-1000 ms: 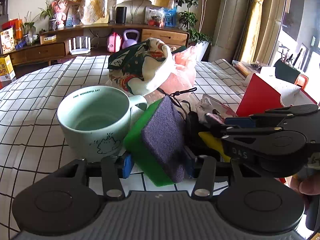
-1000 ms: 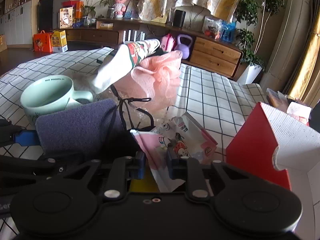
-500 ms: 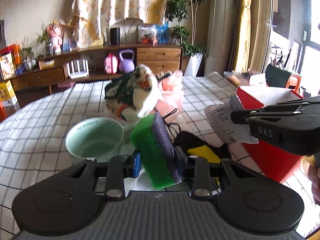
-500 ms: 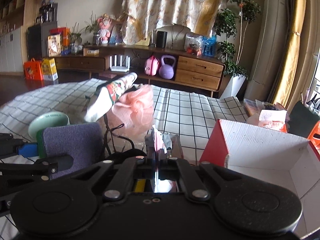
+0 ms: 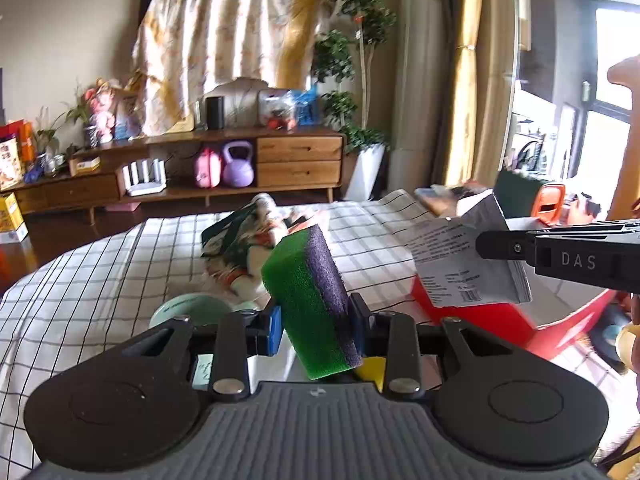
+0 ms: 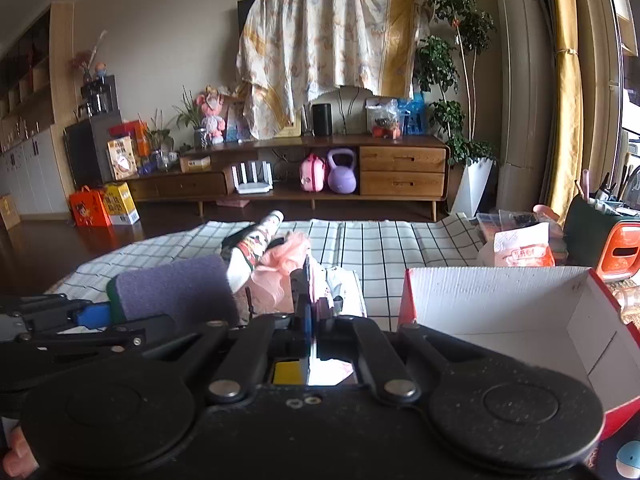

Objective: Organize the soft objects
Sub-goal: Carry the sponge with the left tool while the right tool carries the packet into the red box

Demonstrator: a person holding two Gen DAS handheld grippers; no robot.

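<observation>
While our left gripper (image 5: 316, 330) pinches the sponge (image 5: 310, 304) and our right gripper (image 6: 310, 300) is pressed together on the packet (image 5: 466, 262), both held above the table (image 5: 80, 280), we should carry them level over the box (image 6: 500, 304) before letting go.

A home living room: a low wooden sideboard (image 6: 288, 168) runs along the far wall, a patterned sheet (image 6: 332, 40) draped above it, a purple kettlebell (image 6: 342, 172) on its shelf, and a potted tree (image 6: 460, 80) at its right end.
</observation>
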